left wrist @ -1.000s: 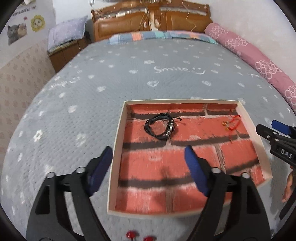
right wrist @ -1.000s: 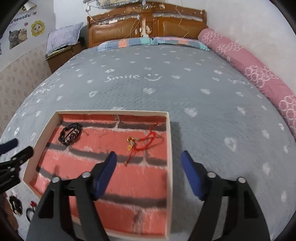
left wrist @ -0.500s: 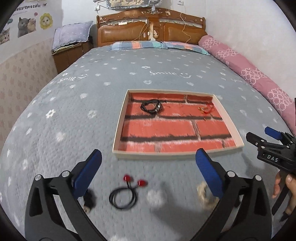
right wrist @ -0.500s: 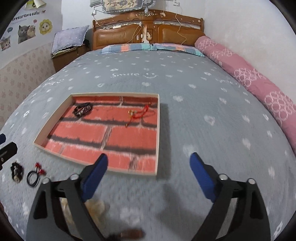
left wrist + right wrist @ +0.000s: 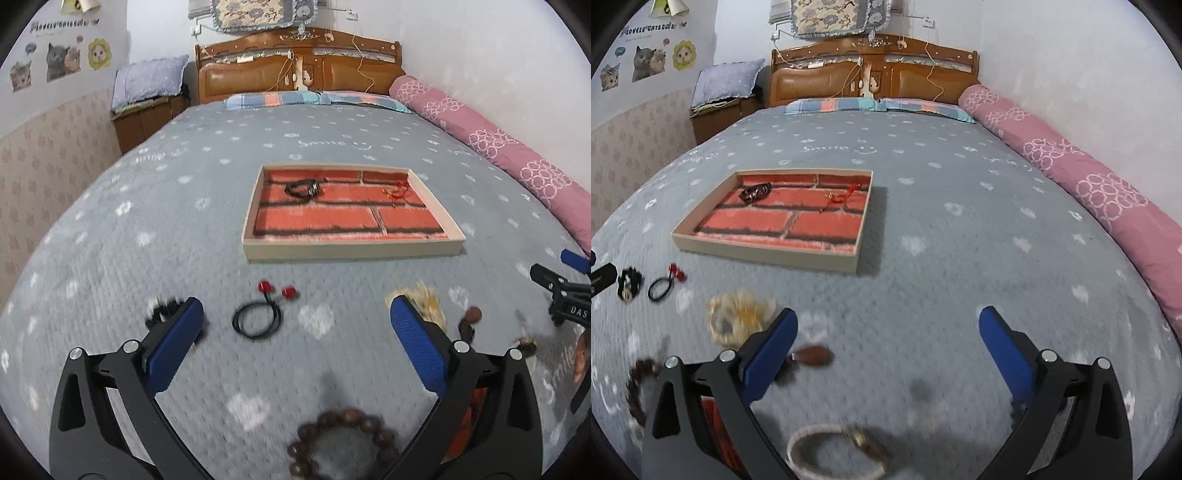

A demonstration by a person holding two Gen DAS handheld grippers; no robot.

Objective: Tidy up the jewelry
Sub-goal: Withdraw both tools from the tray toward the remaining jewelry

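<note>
A shallow tray [image 5: 351, 254] [image 5: 768, 254] with a red brick-pattern floor lies on the grey bedspread. In it are a black bracelet [image 5: 303, 189] [image 5: 755, 192] and a red string bracelet [image 5: 399, 192] [image 5: 842, 197]. My left gripper [image 5: 295, 305] is open and empty, hovering short of the tray above a black cord with red beads [image 5: 258, 321]. A brown bead bracelet [image 5: 343, 443] lies under it. My right gripper [image 5: 888, 316] has its jaws opening with nothing between them. A white bangle [image 5: 831, 450] and a cream bracelet [image 5: 738, 317] lie near it.
A black chunky piece [image 5: 164, 312] and a brown pendant [image 5: 812, 356] also lie loose on the bedspread. A pink bolster [image 5: 1089, 184] runs along the right wall. The wooden headboard [image 5: 299, 79] and a nightstand [image 5: 147, 118] stand far behind.
Both grippers have pulled back from over the tray toward the near edge of the bed and opened wider. Loose jewelry in front of the tray has come into view.
</note>
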